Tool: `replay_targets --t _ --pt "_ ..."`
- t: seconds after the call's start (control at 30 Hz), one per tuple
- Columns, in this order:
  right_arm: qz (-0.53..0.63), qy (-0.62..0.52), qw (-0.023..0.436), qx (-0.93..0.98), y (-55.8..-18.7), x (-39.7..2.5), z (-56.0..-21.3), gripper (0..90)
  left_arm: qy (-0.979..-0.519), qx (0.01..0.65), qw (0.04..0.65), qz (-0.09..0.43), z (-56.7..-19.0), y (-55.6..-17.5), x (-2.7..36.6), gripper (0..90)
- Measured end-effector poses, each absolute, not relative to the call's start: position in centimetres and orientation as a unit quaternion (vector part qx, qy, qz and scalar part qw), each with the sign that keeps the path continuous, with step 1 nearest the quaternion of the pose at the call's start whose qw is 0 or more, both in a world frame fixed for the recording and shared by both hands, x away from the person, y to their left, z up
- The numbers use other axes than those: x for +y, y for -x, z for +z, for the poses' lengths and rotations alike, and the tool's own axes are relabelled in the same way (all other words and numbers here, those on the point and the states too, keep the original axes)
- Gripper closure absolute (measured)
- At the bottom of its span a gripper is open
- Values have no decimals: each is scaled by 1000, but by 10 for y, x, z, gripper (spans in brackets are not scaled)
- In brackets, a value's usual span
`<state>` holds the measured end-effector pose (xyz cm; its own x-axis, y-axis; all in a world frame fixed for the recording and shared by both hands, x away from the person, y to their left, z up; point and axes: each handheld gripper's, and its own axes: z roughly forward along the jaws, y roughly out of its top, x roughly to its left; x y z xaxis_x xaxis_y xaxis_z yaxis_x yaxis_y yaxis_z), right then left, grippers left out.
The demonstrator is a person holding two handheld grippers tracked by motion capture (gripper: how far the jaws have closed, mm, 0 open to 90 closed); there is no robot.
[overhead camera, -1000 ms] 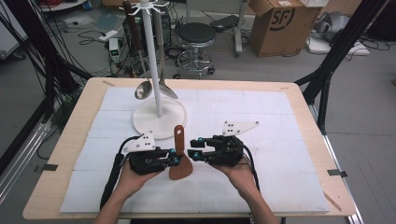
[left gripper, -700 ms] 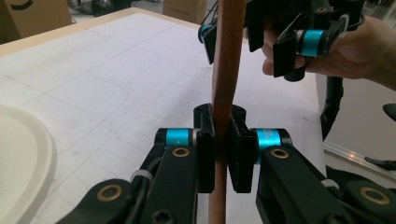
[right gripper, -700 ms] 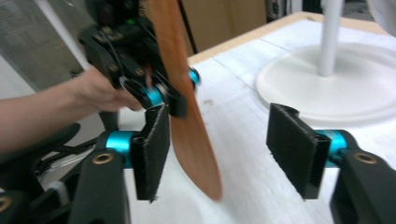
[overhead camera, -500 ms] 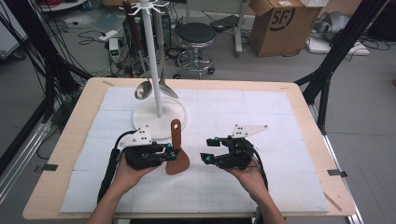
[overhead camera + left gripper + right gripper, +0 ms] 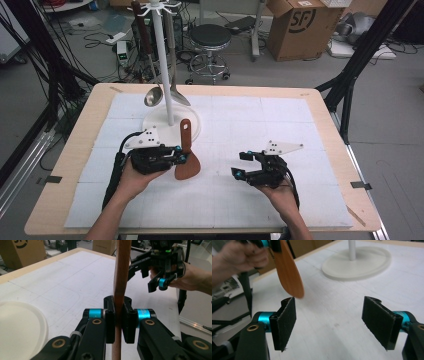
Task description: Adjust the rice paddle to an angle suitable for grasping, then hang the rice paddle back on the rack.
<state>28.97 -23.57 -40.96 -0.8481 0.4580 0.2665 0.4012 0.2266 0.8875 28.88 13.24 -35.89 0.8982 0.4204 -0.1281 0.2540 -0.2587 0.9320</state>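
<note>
The wooden spatula [image 5: 186, 152] is clamped at its neck by the left gripper [image 5: 179, 156], its long axis running from the blade near the person towards the white rack base [image 5: 152, 122], while the right gripper [image 5: 245, 165] is held apart with jaws spread wide.

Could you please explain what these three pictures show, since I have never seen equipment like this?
A person sits at a wooden table covered with a white padded mat and holds a two-jaw tool in each hand. One picture looks down from above; the other two come from cameras riding on each tool, looking along its black jaws. The left hand-held gripper is clamped on the handle of a brown wooden spatula, also seen edge-on in its own view. The right hand-held gripper is open and holds nothing. Behind stands a white utensil stand with a round base, where a metal ladle and a metal spoon hang.
</note>
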Motion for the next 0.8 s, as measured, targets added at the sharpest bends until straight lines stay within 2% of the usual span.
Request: replay_targets --t 0.8 --pt "545 -311 58 776 -280 -280 -431 203 -775 232 582 87 -331 -304 152 832"
